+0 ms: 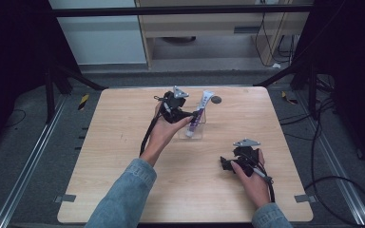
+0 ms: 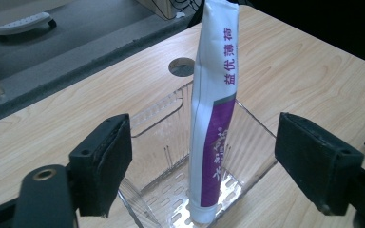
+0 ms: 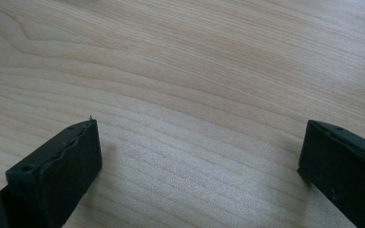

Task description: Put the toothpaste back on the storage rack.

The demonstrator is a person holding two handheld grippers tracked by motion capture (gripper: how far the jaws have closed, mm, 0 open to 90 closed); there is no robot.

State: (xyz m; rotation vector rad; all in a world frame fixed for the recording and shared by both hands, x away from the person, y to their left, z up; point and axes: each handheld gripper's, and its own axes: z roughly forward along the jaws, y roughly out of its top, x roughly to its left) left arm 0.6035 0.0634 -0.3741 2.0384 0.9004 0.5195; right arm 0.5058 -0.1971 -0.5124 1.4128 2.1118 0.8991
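A white and purple tube (image 2: 214, 118) stands upright in a clear plastic box (image 2: 157, 123), its cap end on the box floor. My left gripper (image 2: 204, 142) is open, one jaw on each side of the tube and neither pad touching it. From above, the tube (image 1: 200, 111) leans out of the box (image 1: 193, 132) near the table's far middle, with the left gripper (image 1: 190, 116) right beside it. My right gripper (image 1: 228, 164) rests low at the near right. Its jaws (image 3: 199, 156) stand wide open over bare wood.
The wooden table (image 1: 123, 156) has a round grey hole (image 1: 216, 99) just behind the box. Black stand legs and cables lie on the floor to both sides. A sleeve in blue denim comes in from the near edge.
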